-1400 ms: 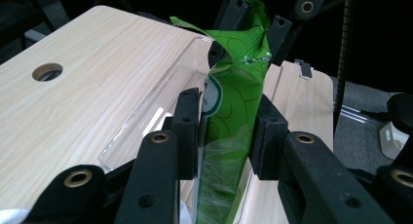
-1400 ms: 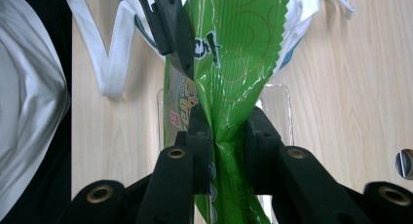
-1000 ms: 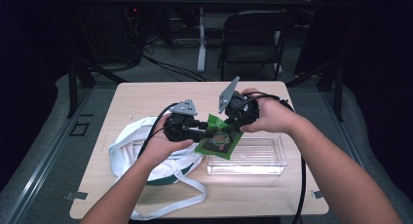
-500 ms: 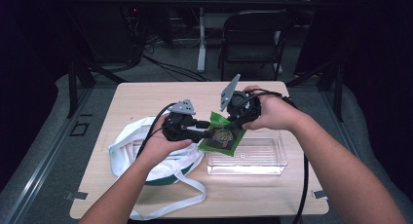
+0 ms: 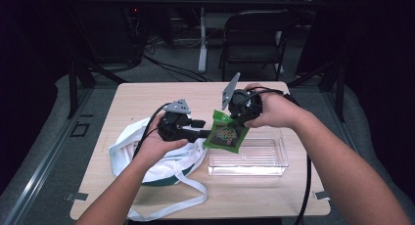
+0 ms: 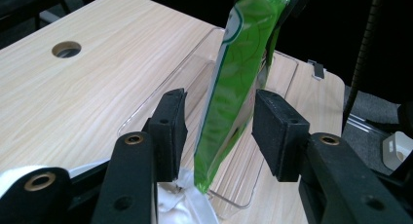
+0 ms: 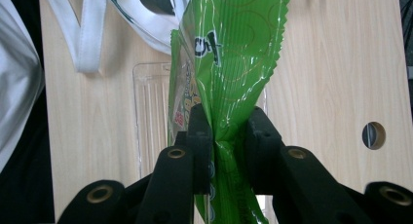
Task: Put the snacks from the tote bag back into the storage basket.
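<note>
My right tongs (image 5: pixel 234 121) are clenched on the upper edge of the green snack packet (image 5: pixel 226 134), which hangs at centre frame, long axis near vertical, over the clear tray (image 5: pixel 264 161). My left tongs (image 6: pixel 219 131) stand released, the packet edge-on between their pads (image 6: pixel 171 121), untouched; left is placed to close.

The right gripper (image 7: pixel 221 141) rose from the bottom of its own view, its two black jaws pinched on a crinkled green snack packet (image 7: pixel 229 53). The packet stood edge-on and stretched up to a zigzag-cut end at the top. Behind it lay a clear plastic tray (image 7: pixel 148 112) on the pale wood surface (image 7: pixel 336 63). A white cloth bag (image 7: pixel 19 83) and its white strap (image 7: pixel 90 34) lay at the left. A round hole (image 7: pixel 373 135) showed in the surface at the right.
</note>
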Demonstrator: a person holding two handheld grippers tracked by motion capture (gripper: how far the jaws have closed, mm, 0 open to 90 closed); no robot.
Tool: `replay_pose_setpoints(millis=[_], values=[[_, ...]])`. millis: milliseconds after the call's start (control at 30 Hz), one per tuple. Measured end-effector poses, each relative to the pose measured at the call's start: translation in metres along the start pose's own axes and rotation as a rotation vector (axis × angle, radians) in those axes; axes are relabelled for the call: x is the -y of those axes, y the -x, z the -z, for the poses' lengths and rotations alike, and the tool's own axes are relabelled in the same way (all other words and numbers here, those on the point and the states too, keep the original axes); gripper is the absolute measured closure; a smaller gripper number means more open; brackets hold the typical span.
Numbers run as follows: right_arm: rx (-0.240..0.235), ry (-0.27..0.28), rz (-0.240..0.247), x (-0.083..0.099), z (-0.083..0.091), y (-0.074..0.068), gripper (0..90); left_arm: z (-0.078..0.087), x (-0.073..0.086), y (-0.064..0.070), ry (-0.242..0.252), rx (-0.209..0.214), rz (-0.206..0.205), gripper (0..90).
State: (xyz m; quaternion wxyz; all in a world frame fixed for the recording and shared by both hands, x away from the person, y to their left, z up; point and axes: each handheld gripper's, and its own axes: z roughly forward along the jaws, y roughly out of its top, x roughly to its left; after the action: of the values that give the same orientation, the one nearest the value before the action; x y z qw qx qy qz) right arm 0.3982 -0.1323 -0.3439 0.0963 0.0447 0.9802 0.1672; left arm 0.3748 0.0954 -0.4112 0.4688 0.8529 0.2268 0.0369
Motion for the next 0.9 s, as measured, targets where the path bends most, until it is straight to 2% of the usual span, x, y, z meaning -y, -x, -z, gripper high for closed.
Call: replay_pose_setpoints(millis=[200,433,500,600,733,900], values=[[0.012,-0.014,-0.013,0.002,0.0,0.003,75.4,0.006,0.004,-0.005,0.005,-0.033,0.023,54.5],[0.028,-0.025,-0.009,0.004,0.0,0.007,75.4,0.014,0.012,-0.012,0.003,-0.103,0.057,53.3],[0.036,-0.022,-0.009,0.004,0.0,0.008,75.4,0.016,0.015,-0.014,0.005,-0.136,0.067,52.9],[0.045,-0.036,-0.005,0.005,0.0,0.01,75.4,0.018,0.018,-0.015,-0.001,-0.211,0.07,51.9],[0.051,-0.041,-0.009,0.007,-0.002,0.013,75.3,0.021,0.023,-0.018,0.005,-0.27,0.083,51.3],[0.065,-0.064,-0.006,0.01,-0.003,0.016,75.2,0.025,0.028,-0.021,0.004,-0.292,0.113,50.6]])
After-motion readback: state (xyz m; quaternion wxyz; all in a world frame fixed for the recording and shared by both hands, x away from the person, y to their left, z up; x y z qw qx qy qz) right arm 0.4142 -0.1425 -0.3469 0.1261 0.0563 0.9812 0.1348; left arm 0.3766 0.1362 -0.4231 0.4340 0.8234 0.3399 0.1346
